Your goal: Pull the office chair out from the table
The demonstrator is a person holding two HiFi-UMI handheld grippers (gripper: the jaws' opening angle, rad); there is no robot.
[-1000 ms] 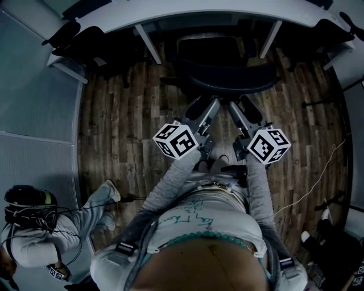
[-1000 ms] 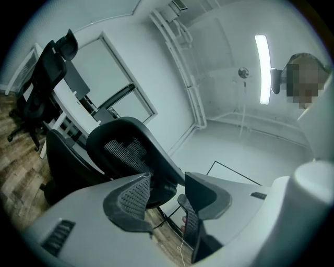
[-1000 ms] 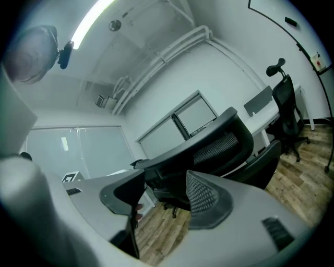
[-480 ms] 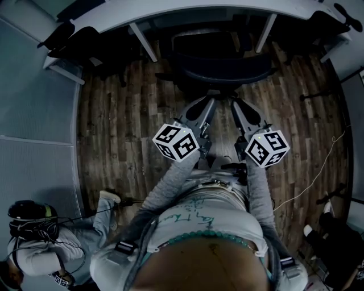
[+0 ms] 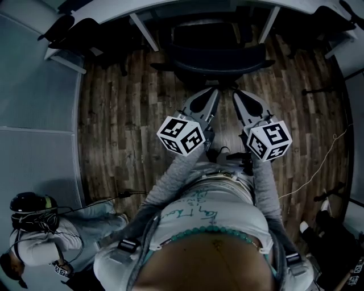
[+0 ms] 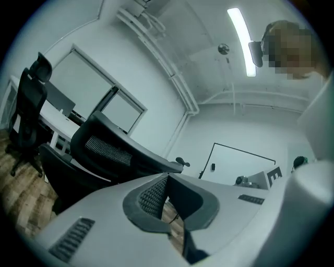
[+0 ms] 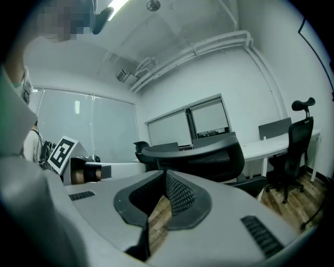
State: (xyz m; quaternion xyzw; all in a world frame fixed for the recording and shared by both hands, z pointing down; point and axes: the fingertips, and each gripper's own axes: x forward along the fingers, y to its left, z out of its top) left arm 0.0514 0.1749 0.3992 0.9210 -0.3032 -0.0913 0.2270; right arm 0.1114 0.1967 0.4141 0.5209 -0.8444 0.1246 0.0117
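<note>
Since a second ago the white table [image 5: 119, 7] and the black office chair [image 5: 219, 59] have been carried toward the top of the head view. The chair is drawn no further out from the table than before, and the jaws of both grippers have just been closing with nothing between them. The chair is parked at top centre on the wooden floor [image 5: 125, 125], its seat tucked under the table edge between two table legs. A second person [image 5: 40, 238] is seated on the floor at lower left, well apart from the chair. The left gripper [image 5: 214, 91] and the right gripper [image 5: 235, 94] are held side by side, tips just short of the backrest. In each gripper view the jaws are seen pressed together and empty, the backrest lying beyond them. Trouble is judged likely from that: with nothing pinched, a pull would come away without the chair. If only one side were hooked, the chair could be swivelled rather than rolled out. A thin pale cable [image 5: 318, 167] on the floor at right could be caught by the chair's base. The chair is pointed away from the wearer, toward the table, its back presented to the grippers. The backrest's long axis is laid left to right, roughly parallel with the table edge.
</note>
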